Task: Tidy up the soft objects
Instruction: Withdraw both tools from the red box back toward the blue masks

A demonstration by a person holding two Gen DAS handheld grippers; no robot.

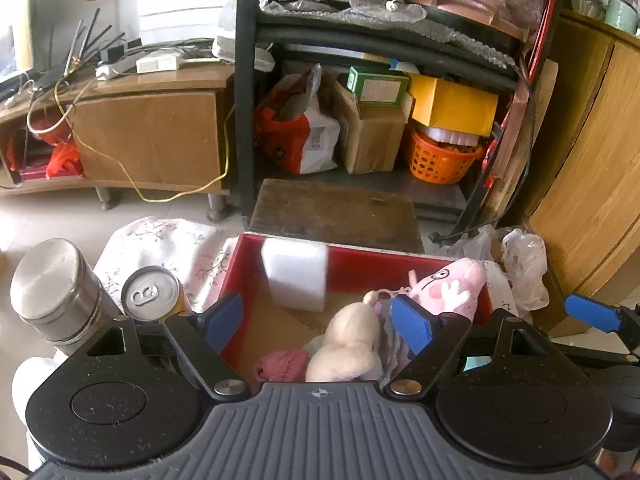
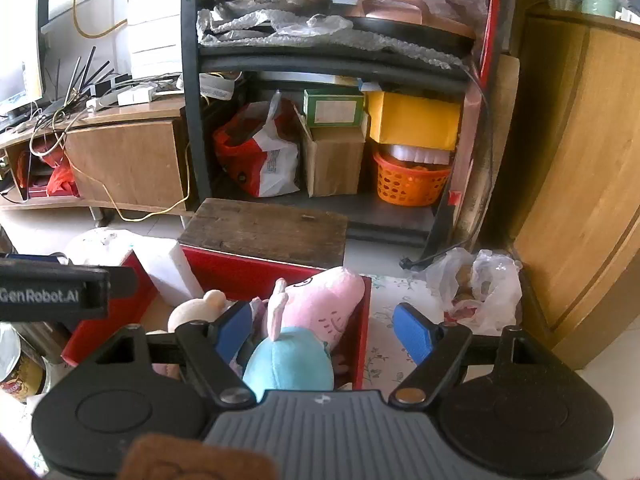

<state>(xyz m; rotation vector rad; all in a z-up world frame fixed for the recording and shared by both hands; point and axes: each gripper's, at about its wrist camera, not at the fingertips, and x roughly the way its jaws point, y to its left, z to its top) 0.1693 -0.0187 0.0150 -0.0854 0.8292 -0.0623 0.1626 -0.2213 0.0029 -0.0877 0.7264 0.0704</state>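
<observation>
Left hand-held gripper (image 1: 318, 322): spread, empty, over red box (image 1: 360, 258). Right hand-held gripper (image 2: 324, 330): spread, empty, straddling box's 3 o'clock wall. Pink pig plush (image 2: 316, 312) inside box against 3 o'clock wall; cream plush (image 1: 352, 344) at its 9 o'clock; white foam block (image 1: 296, 280) at box's 12 o'clock wall. Drink can (image 1: 152, 294) outside, 9 o'clock.

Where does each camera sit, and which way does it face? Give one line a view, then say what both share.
Left wrist: on the left gripper, facing forward and down into the red box; own open blue fingers show, the right gripper's finger at far right.
Right wrist: on the right gripper, over the box's right wall; open fingers show, the left gripper's body at left.
Shared: pink pig plush, cream plush, white foam block, black shelf.
</observation>
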